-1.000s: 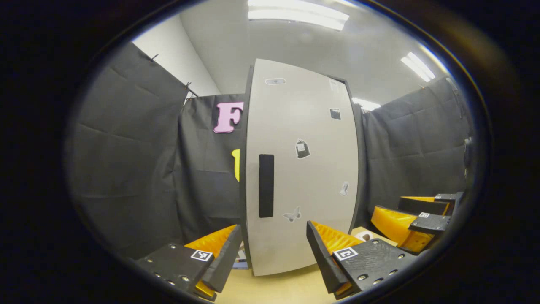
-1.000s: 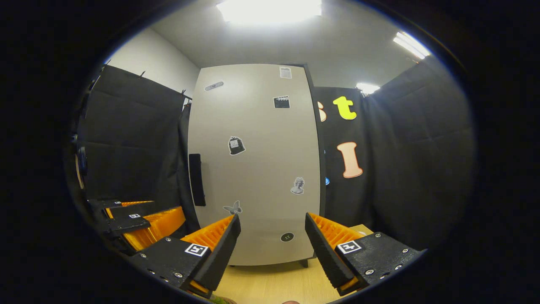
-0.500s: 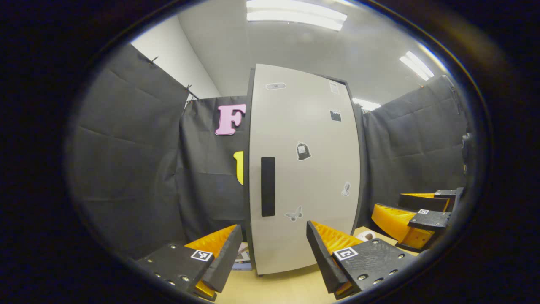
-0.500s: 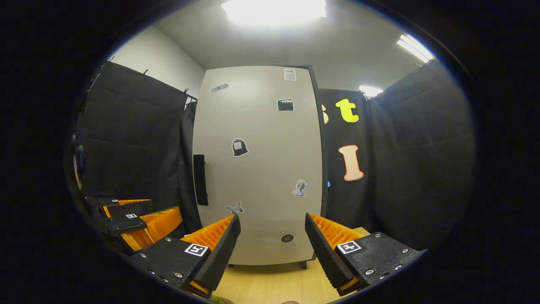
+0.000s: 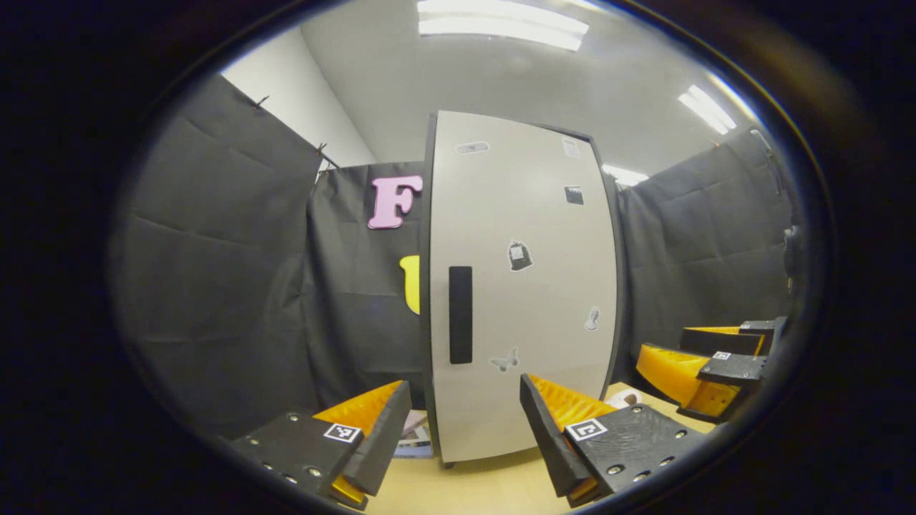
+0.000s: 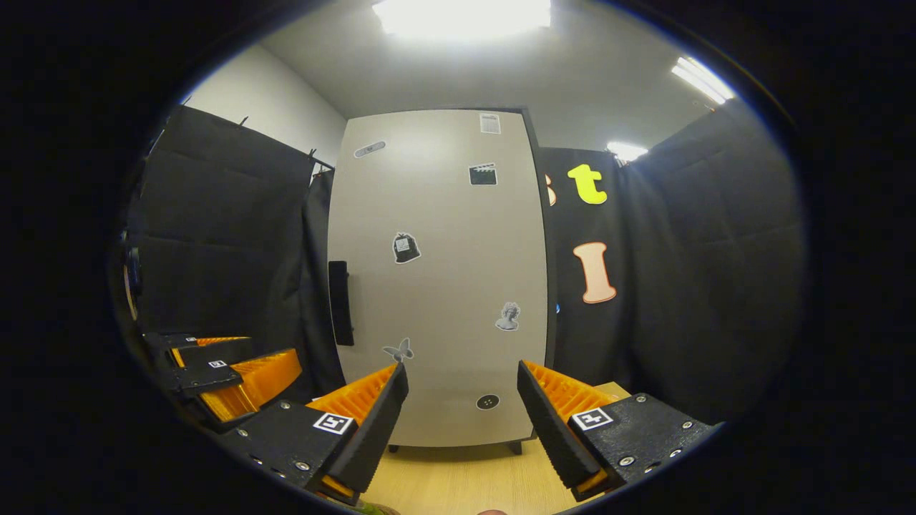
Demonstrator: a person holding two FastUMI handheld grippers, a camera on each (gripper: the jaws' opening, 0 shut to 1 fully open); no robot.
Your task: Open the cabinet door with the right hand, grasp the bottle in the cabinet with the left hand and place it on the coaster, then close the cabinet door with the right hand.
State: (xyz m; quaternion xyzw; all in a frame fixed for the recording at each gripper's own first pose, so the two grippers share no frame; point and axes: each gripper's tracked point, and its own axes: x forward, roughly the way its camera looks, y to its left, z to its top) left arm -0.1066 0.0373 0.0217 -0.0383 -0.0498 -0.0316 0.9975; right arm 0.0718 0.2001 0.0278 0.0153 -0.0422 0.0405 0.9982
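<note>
A tall grey cabinet door [image 5: 522, 286] [image 6: 440, 279] with small stickers stands closed on the wooden table. A black vertical handle [image 5: 460, 315] [image 6: 340, 302] sits near its left edge. My left gripper [image 5: 465, 422] is open, a short way in front of the door's lower part, with nothing between its fingers. My right gripper [image 6: 461, 411] is open too, facing the door's lower middle and empty. In the left gripper view the right gripper [image 5: 705, 361] shows at the right; in the right gripper view the left gripper [image 6: 222, 368] shows at the left. A round pale coaster [image 5: 624, 399] peeks out behind my right finger.
Black cloth walls close in the booth on the left, back and right. The light wooden table [image 6: 465, 483] runs under the cabinet's short feet. Some flat printed papers [image 5: 416, 435] lie at the cabinet's left foot.
Both views have drawn back slightly from the cabinet, so the door looks a little smaller and farther. The door stays closed and both grippers stay open.
</note>
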